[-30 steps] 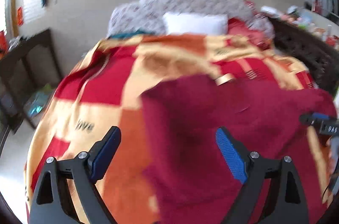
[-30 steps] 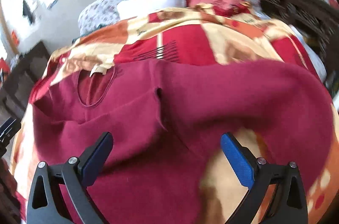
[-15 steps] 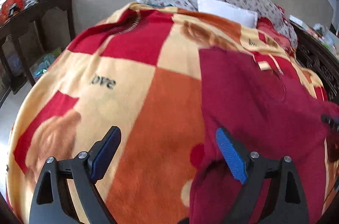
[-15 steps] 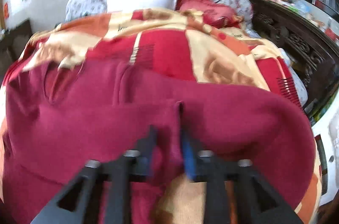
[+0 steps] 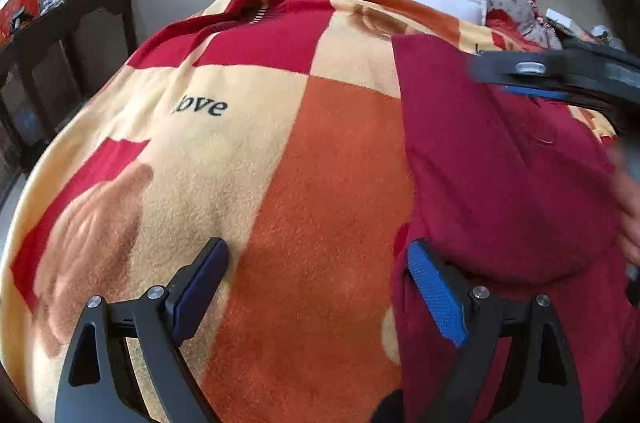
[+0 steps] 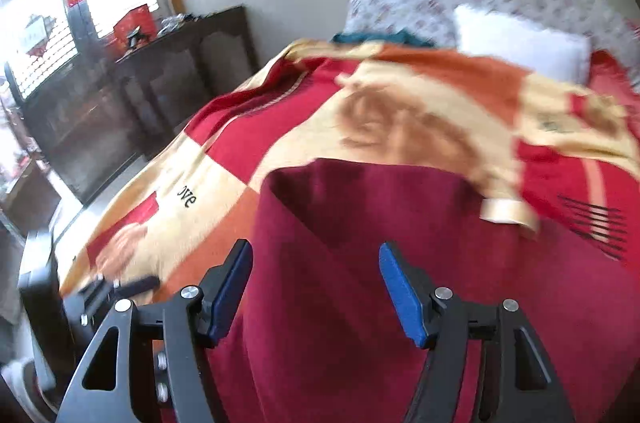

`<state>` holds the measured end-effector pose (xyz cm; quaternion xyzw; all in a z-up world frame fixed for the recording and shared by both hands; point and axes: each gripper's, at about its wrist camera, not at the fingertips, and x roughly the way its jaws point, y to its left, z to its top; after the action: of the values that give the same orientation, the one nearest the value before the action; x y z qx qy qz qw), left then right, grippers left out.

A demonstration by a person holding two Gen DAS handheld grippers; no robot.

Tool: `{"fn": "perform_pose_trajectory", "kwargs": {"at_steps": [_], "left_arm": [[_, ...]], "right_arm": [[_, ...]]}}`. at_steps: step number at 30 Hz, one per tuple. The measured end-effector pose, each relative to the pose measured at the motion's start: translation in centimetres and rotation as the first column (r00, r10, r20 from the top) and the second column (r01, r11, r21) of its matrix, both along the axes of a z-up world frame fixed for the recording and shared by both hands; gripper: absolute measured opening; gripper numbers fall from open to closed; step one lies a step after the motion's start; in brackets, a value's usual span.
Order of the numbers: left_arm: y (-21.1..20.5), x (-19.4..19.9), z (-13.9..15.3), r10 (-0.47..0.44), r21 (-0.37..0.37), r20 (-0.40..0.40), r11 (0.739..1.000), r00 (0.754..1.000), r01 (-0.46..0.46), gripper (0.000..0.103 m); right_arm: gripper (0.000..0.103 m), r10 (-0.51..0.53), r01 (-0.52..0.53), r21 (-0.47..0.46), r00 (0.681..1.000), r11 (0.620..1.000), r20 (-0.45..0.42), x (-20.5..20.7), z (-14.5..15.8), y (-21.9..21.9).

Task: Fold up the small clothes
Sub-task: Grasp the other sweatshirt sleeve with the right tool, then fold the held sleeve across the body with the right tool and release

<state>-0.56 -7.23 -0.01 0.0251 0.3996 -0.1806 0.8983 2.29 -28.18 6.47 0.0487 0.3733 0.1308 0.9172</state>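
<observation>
Both wrist views close above the shared blanket (image 5: 304, 183), headboard-facing.

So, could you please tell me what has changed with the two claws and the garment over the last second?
The right claw, shut on the dark red knit garment half a second ago, has let go and stands open, having swung left across it; the garment's left part now lies folded over. The left claw stays open at the garment's left edge on the red, orange and cream checked fleece blanket, which has not moved.
</observation>
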Motion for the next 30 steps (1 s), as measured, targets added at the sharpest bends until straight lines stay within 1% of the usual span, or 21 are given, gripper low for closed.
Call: {"fn": "perform_pose_trajectory", "kwargs": {"at_steps": [1, 2, 3, 4, 6, 8, 10, 12, 13, 14, 15, 17, 19, 21, 22, 24, 25, 26, 27, 28, 30], "left_arm": [[0.1, -0.1, 0.1, -0.002, -0.009, 0.006, 1.000, 1.000, 0.002, 0.091], [0.1, -0.1, 0.0, -0.006, -0.010, 0.007, 1.000, 1.000, 0.006, 0.092], [0.1, -0.1, -0.1, -0.009, -0.014, 0.006, 1.000, 1.000, 0.009, 0.094], [0.1, 0.0, -0.1, -0.013, -0.022, 0.004, 1.000, 1.000, 0.013, 0.094], [0.4, 0.0, -0.1, -0.016, -0.045, 0.004, 0.999, 1.000, 0.016, 0.094], [0.9, 0.0, 0.0, -0.019, -0.078, 0.002, 0.997, 1.000, 0.019, 0.094], [1.1, 0.1, 0.0, -0.020, -0.099, 0.000, 0.995, 1.000, 0.020, 0.094], [1.0, 0.1, 0.0, -0.022, -0.098, -0.002, 0.995, 1.000, 0.021, 0.094], [0.9, 0.1, 0.0, -0.023, -0.093, 0.000, 0.995, 1.000, 0.023, 0.094], [0.9, 0.0, 0.0, -0.024, -0.091, 0.001, 0.996, 1.000, 0.024, 0.095], [0.9, 0.0, 0.1, -0.025, -0.093, 0.001, 0.995, 1.000, 0.025, 0.095], [1.2, 0.1, 0.2, -0.027, -0.113, 0.001, 0.993, 1.000, 0.027, 0.095], [1.7, 0.0, 0.4, -0.030, -0.151, 0.006, 0.988, 1.000, 0.031, 0.095], [2.3, -0.1, 0.8, -0.028, -0.202, 0.018, 0.979, 0.999, 0.031, 0.095], [2.4, -0.2, 0.9, -0.024, -0.214, 0.024, 0.977, 0.999, 0.028, 0.095], [2.3, -0.2, 1.1, -0.013, -0.215, 0.033, 0.976, 0.999, 0.020, 0.095], [1.9, -0.3, 1.1, -0.015, -0.198, 0.036, 0.980, 0.999, 0.022, 0.095], [1.6, -0.4, 1.1, -0.015, -0.178, 0.040, 0.984, 0.999, 0.022, 0.095], [1.3, -0.4, 1.1, -0.014, -0.160, 0.044, 0.987, 0.999, 0.021, 0.095], [1.1, -0.5, 1.3, -0.013, -0.143, 0.052, 0.990, 0.999, 0.021, 0.095], [0.7, -0.9, 2.0, -0.016, -0.120, 0.073, 0.993, 0.997, 0.025, 0.095]], "right_arm": [[0.061, 0.035, -0.035, -0.010, 0.999, 0.999, -0.031, 1.3, -0.9, 0.8], [0.022, 0.063, -0.065, -0.041, 0.997, 0.997, -0.046, 1.9, -1.5, 1.5], [0.008, 0.071, -0.076, -0.105, 0.996, 0.992, -0.052, 2.2, -1.8, 2.5], [0.008, 0.071, -0.077, -0.152, 0.997, 0.985, -0.040, 2.3, -1.6, 3.4], [0.008, 0.101, -0.099, -0.133, 0.995, 0.986, 0.008, 2.7, -0.6, 4.2], [0.008, 0.079, -0.074, -0.097, 0.995, 0.993, 0.058, 3.6, 0.3, 4.5], [0.008, 0.047, -0.043, -0.081, 0.998, 0.996, 0.044, 5.4, -0.4, 5.0], [0.014, 0.017, -0.016, -0.098, 1.000, 0.995, 0.009, 6.7, -2.1, 5.6], [0.018, 0.018, -0.017, -0.076, 1.000, 0.997, 0.008, 6.4, -2.3, 5.3], [0.032, 0.017, -0.016, -0.052, 1.000, 0.999, 0.009, 5.8, -1.9, 4.9], [0.049, 0.009, -0.009, -0.026, 1.000, 1.000, 0.011, 4.4, -1.3, 4.3], [0.062, -0.006, 0.007, -0.030, 0.999, 1.000, 0.033, 1.5, -0.1, 3.4], [0.062, -0.028, 0.032, -0.080, 0.998, 0.996, 0.049, -1.9, 0.6, 2.3], [0.059, -0.057, 0.061, -0.095, 0.997, 0.994, 0.049, -5.3, 0.3, 0.6], [0.055, -0.085, 0.087, -0.111, 0.996, 0.990, 0.020, -6.3, -0.5, -0.2], [0.035, -0.164, 0.152, -0.184, 0.985, 0.971, -0.053, -6.8, -2.9, -1.3], [0.033, -0.232, 0.209, -0.213, 0.969, 0.954, -0.089, -6.5, -4.5, -2.2], [0.031, -0.262, 0.237, -0.199, 0.959, 0.951, -0.111, -6.5, -5.5, -3.0], [0.029, -0.260, 0.246, -0.130, 0.960, 0.961, -0.106, -6.8, -5.8, -4.0], [0.027, -0.271, 0.260, -0.102, 0.957, 0.960, -0.101, -7.3, -5.4, -4.6], [0.031, -0.324, 0.317, -0.083, 0.941, 0.945, -0.095, -9.1, -3.6, -5.7]]}}
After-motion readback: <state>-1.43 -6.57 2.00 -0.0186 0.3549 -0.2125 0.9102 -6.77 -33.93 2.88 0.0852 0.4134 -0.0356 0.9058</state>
